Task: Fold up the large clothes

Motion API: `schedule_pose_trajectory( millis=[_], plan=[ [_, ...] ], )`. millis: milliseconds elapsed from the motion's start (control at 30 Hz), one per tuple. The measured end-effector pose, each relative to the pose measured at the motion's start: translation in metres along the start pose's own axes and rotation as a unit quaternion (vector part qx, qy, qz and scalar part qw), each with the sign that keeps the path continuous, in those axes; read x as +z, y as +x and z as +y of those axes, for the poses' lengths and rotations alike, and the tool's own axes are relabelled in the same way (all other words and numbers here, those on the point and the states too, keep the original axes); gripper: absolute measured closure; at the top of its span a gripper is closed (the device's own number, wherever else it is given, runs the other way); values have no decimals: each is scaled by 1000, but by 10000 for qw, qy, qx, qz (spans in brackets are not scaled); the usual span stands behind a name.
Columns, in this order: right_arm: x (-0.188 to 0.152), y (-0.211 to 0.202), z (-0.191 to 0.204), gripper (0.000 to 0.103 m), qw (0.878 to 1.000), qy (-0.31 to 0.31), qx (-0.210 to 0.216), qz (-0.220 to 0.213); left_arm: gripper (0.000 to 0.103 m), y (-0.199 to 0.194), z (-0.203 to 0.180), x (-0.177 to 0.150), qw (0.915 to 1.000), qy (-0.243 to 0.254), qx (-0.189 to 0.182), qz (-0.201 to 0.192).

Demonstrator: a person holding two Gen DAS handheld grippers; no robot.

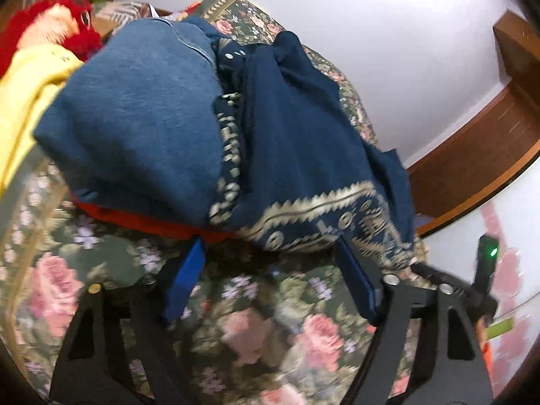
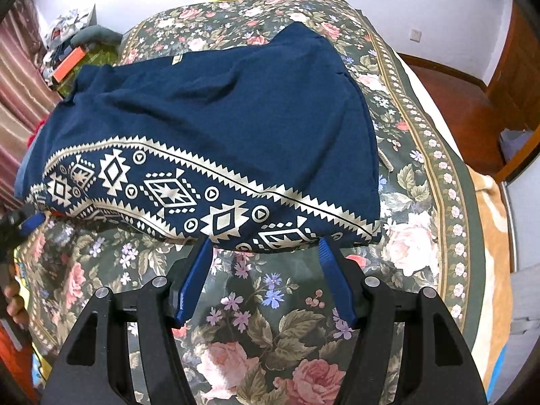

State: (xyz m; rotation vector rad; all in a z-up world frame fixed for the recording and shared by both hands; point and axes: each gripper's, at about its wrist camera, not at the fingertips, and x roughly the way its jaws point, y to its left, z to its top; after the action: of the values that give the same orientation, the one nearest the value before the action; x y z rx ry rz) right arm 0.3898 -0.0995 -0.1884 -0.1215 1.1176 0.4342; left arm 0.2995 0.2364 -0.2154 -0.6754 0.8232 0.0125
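A navy garment [image 2: 236, 111] with a cream geometric border lies folded on the floral bedspread [image 2: 270, 337]. In the left wrist view the same navy garment [image 1: 303, 135] lies beside a folded blue denim piece [image 1: 141, 118] that rests on a red cloth [image 1: 141, 219]. My left gripper [image 1: 270, 253] is open and empty, its blue fingertips at the near edges of the denim and navy pieces. My right gripper [image 2: 265, 246] is open and empty, its fingertips at the garment's patterned near edge. The left gripper's tip [image 2: 30, 222] shows at the garment's left end.
A yellow cloth [image 1: 30, 101] and a red fluffy item [image 1: 67, 23] lie left of the denim. The bed's right edge [image 2: 489, 236] drops to a wooden floor [image 2: 449, 94]. Clutter and an orange box [image 2: 67, 64] sit at the far left by a curtain.
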Motion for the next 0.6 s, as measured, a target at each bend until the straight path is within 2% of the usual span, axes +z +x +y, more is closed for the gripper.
schedule_pose_trajectory(
  millis=[33,67,133,167,200,233,333,433,467,533,600],
  plan=[
    [0,1,1,42,10000,-51,-37,11,37,0,-1,2,10000,-51,-32,-13],
    [-1,2,3,42,9999,-96,-52,24,47,0,-2,4,10000,-71,-46,-20],
    [-1,2,4,42,9999,-159,-51,36,53,-2,-5,6,9999,-129,14,-59],
    [-1,2,5,42,9998,-179,-40,41,60,-5,-6,6,9999,-115,-62,-90],
    [-1,3,5,42,9998,-197,-14,52,73,-7,-10,6,9997,-30,-242,-47],
    [-1,5,6,42,9998,-200,5,66,79,-10,-15,8,9994,108,-324,-34],
    [0,9,9,42,9997,-210,11,116,80,-22,-35,14,9978,592,-27,-281],
    [2,10,13,42,9998,-176,102,91,80,-20,-40,20,9972,620,146,-398],
    [2,9,14,42,9997,-178,136,73,79,-15,-38,22,9977,535,144,-386],
    [1,9,17,42,9996,-213,165,49,71,-3,-28,21,9994,253,31,-227],
    [-1,8,20,42,9994,-312,151,51,70,10,-22,15,9995,68,-298,-62]
  ],
)
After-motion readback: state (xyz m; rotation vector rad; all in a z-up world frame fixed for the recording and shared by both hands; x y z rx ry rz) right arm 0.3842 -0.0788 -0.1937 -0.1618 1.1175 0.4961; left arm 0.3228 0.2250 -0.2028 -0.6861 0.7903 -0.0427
